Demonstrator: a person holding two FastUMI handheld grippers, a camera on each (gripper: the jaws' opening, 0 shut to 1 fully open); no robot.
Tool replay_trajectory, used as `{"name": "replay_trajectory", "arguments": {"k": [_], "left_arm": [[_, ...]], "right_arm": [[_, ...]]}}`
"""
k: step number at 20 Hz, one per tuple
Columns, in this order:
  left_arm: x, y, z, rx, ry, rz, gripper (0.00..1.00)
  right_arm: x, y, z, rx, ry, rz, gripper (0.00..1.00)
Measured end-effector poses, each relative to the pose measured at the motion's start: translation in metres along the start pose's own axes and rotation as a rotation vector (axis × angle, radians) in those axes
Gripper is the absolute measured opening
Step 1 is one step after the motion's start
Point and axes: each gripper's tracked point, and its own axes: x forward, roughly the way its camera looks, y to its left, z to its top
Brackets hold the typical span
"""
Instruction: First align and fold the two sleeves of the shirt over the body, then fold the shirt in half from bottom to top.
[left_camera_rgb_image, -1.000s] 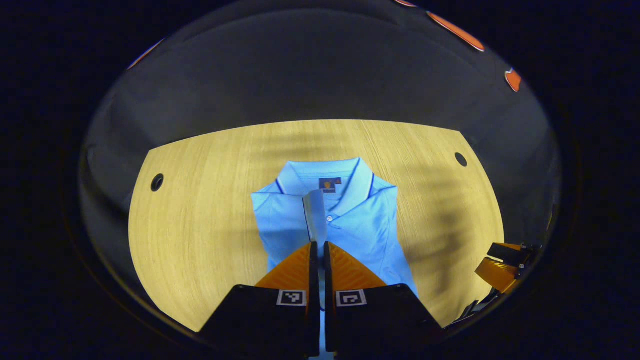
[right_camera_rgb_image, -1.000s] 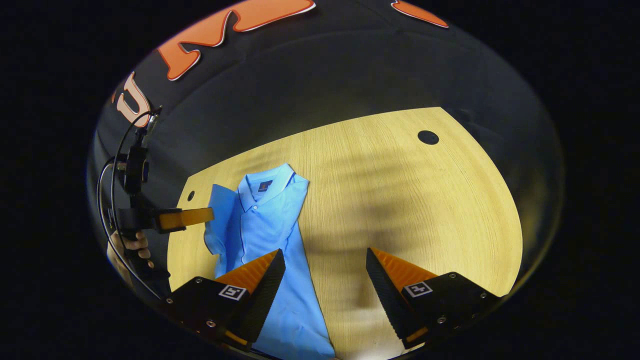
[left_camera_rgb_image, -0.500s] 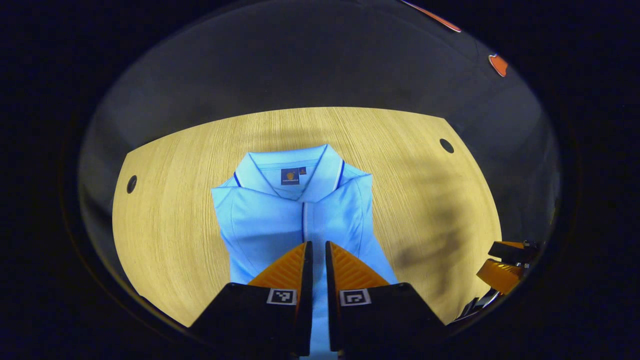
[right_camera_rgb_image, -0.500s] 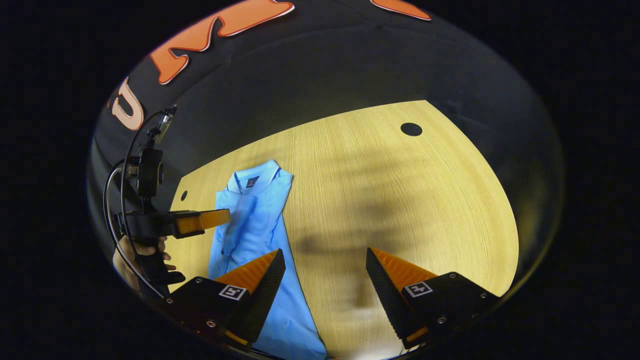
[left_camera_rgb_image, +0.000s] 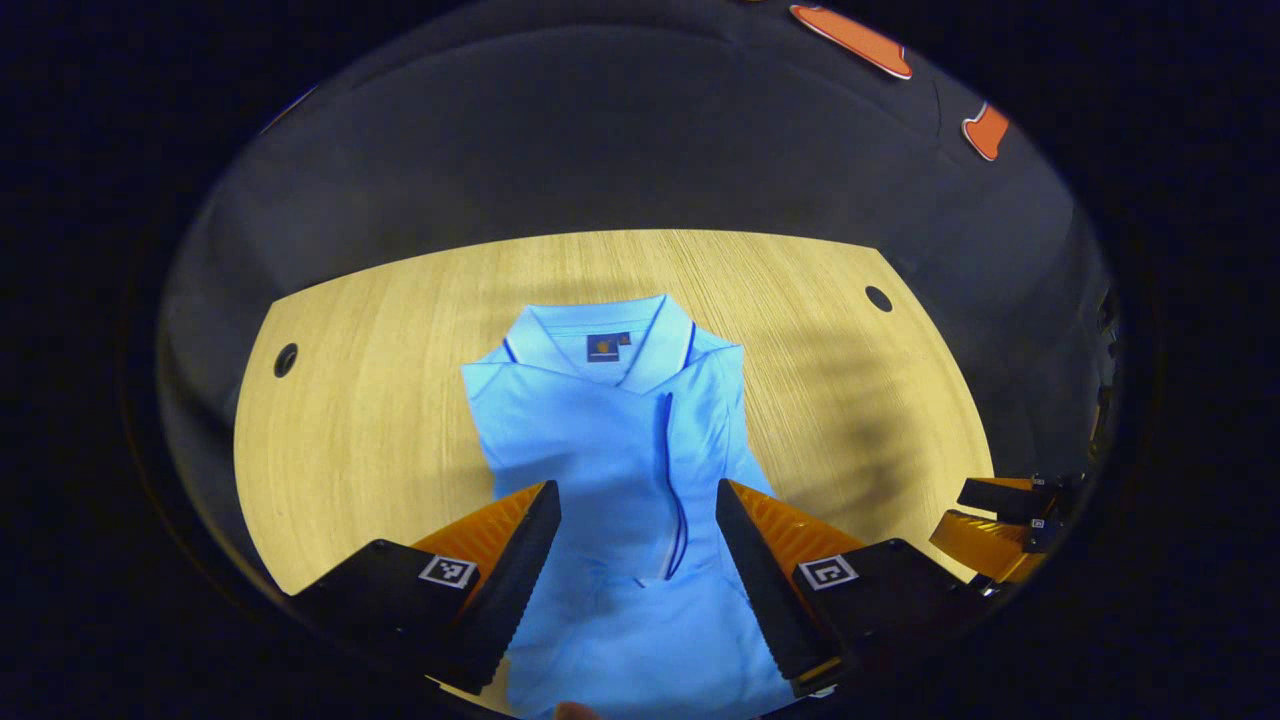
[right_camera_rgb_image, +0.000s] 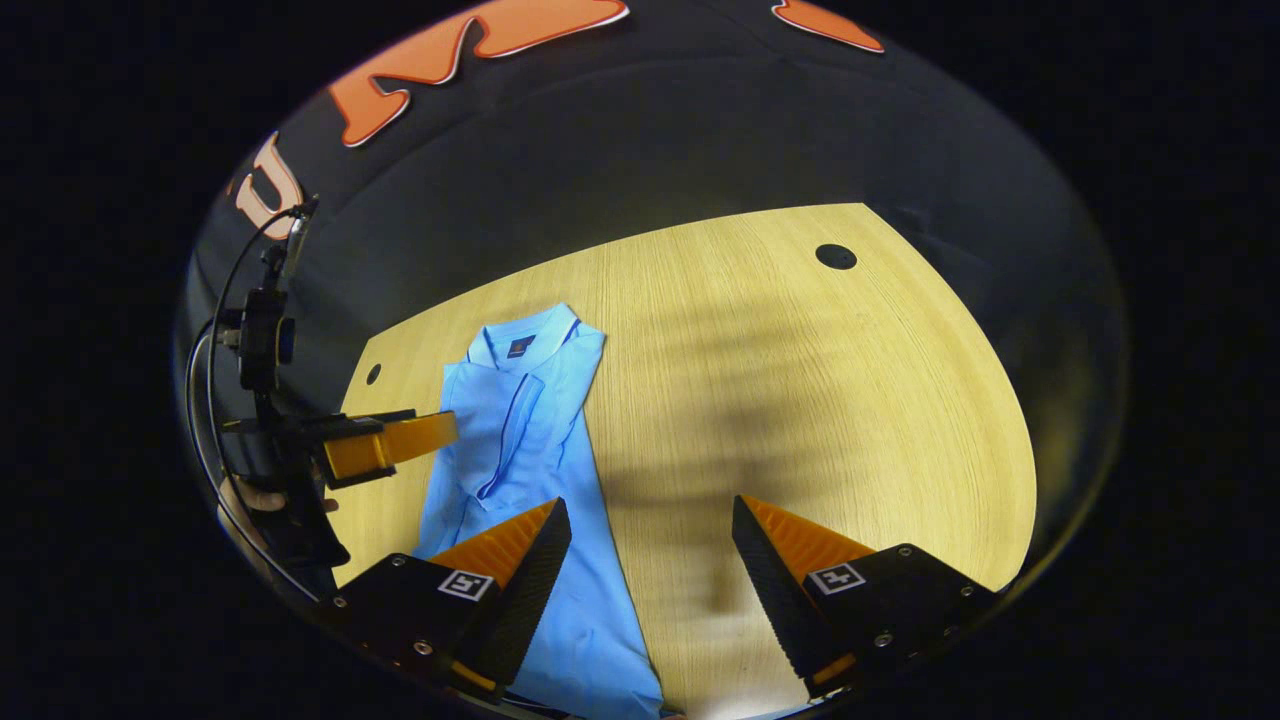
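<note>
A light blue polo shirt (left_camera_rgb_image: 610, 440) lies flat on the wooden table (left_camera_rgb_image: 360, 400), collar away from me, with a sleeve folded across its chest so the dark-trimmed cuff runs down the middle. My left gripper (left_camera_rgb_image: 638, 540) hangs open above the shirt's lower half, holding nothing. In the right gripper view the same shirt (right_camera_rgb_image: 520, 440) lies at the left, and my right gripper (right_camera_rgb_image: 650, 560) stands open over its right edge and bare wood. The left gripper (right_camera_rgb_image: 390, 445) shows there too, held by a hand (right_camera_rgb_image: 265, 495) beside the shirt.
The table (right_camera_rgb_image: 800, 400) has round cable holes near its far corners (left_camera_rgb_image: 286, 359) (left_camera_rgb_image: 879, 298) (right_camera_rgb_image: 836, 256). Black cloth walls close in behind it. The right gripper (left_camera_rgb_image: 1000, 520) shows at the right edge of the left gripper view.
My left gripper was shut on the sleeve and lifting it; it has opened, and the sleeve now lies across the shirt's body. The right gripper has stayed open and almost still.
</note>
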Motion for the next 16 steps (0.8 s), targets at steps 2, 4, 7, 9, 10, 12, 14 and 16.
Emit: {"name": "replay_trajectory", "arguments": {"k": [2,4,7,9,10,12,14,16], "left_arm": [[-0.017,0.016,-0.010,-0.010,-0.016,0.009,1.00],[-0.033,0.033,-0.027,-0.030,-0.017,0.016,1.00],[-0.053,0.058,-0.061,-0.050,-0.006,0.024,1.00],[-0.062,0.073,-0.091,-0.070,0.007,0.029,1.00],[-0.065,0.080,-0.107,-0.081,0.017,0.032,1.00],[-0.073,0.094,-0.141,-0.094,0.046,0.041,0.99],[-0.084,0.110,-0.174,-0.093,0.073,0.060,1.00],[-0.097,0.124,-0.204,-0.092,0.102,0.071,1.00]], "right_arm": [[-0.005,0.006,-0.005,-0.014,-0.008,-0.014,0.98],[-0.010,0.017,-0.015,-0.025,-0.004,-0.019,0.99],[-0.016,0.031,-0.042,-0.077,0.021,-0.041,0.98],[-0.023,0.039,-0.065,-0.108,0.049,-0.050,0.99],[-0.027,0.042,-0.078,-0.121,0.067,-0.055,0.98],[-0.031,0.045,-0.105,-0.140,0.106,-0.069,0.98],[-0.037,0.043,-0.129,-0.162,0.142,-0.087,0.98],[-0.041,0.041,-0.157,-0.178,0.183,-0.108,0.99]]}}
